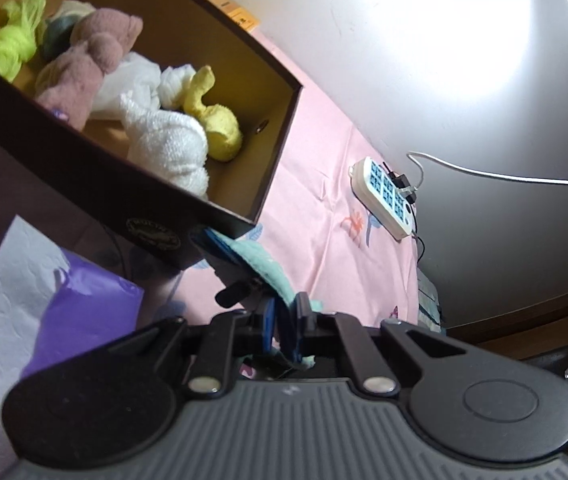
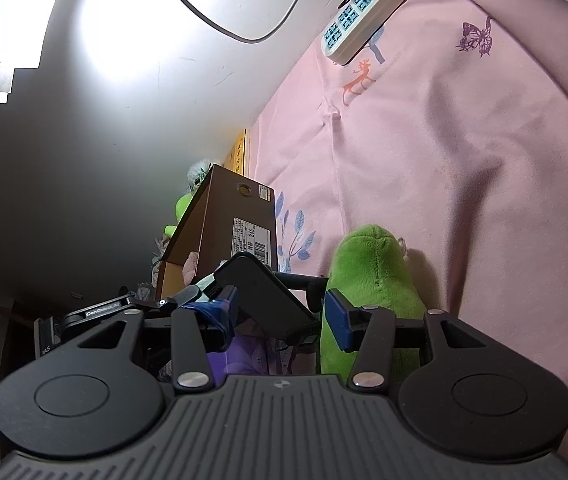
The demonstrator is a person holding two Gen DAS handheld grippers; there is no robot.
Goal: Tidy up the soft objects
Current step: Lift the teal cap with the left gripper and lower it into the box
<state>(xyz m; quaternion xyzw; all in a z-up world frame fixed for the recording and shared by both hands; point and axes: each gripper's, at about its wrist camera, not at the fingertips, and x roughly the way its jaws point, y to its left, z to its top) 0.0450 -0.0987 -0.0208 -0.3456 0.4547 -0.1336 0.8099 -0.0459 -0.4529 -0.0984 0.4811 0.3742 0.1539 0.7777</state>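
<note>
A: Box [image 1: 187, 28] on the pink sheet [image 1: 324, 184] already holds several soft bundles: lime, mauve, white, yellow [image 1: 219, 120].

B: Left tongs [image 1: 284, 320] pinched tight on a teal cloth [image 1: 267, 268] just beside the box. Right tongs [image 2: 279, 312] gape, empty; green plush [image 2: 372, 272] still outside.

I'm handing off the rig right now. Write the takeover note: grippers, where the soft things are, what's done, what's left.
Left gripper: shut on a mint-green cloth, just below the brown cardboard box.
Right gripper: open, beside the green plush toy on the pink bedsheet; it holds nothing.
Done: lime, mauve, white and yellow knotted towels lie in the box.
Left: drop the cloth in, then box the plush.
</note>
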